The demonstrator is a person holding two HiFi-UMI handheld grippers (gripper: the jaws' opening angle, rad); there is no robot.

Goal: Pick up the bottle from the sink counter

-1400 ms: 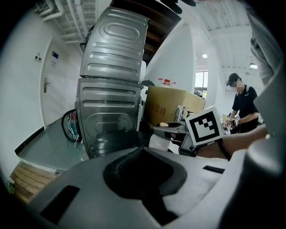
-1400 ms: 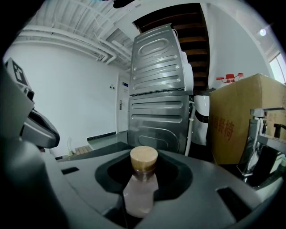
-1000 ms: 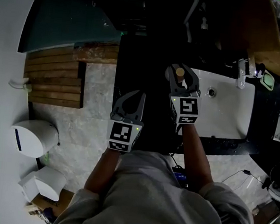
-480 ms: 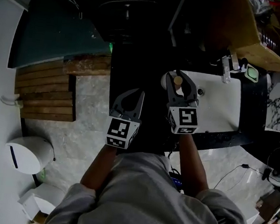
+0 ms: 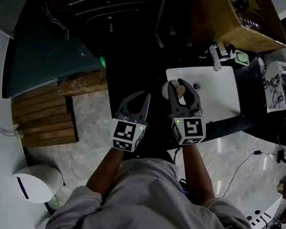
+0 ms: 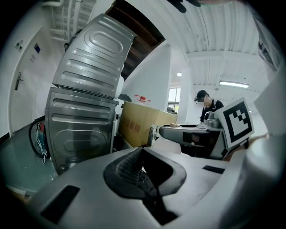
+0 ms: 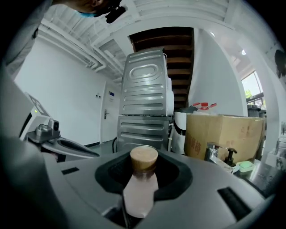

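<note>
A pale bottle with a tan wooden cap [image 7: 143, 159] lies along my right gripper [image 7: 142, 179], which is shut on its body. In the head view the bottle [image 5: 181, 89] and the right gripper [image 5: 183, 96] hang over the left edge of the white sink [image 5: 221, 92]. My left gripper [image 5: 138, 100] floats to the left of it, over the dark counter, open with nothing between its fingers. In the left gripper view its ridged pad [image 6: 134, 166] shows bare.
A faucet [image 5: 214, 57] stands at the sink's far rim, with a cardboard box [image 5: 231, 19] behind it. A steel washing machine [image 7: 145, 103] rises ahead. Wooden slats [image 5: 40, 121] and a white bin [image 5: 31, 186] are on the floor at left. A person [image 6: 206, 103] stands far off.
The head view has swung, so the sink, slats and bin have shifted in the picture. Both grippers stay in front of the body, and the right one still holds the bottle.
</note>
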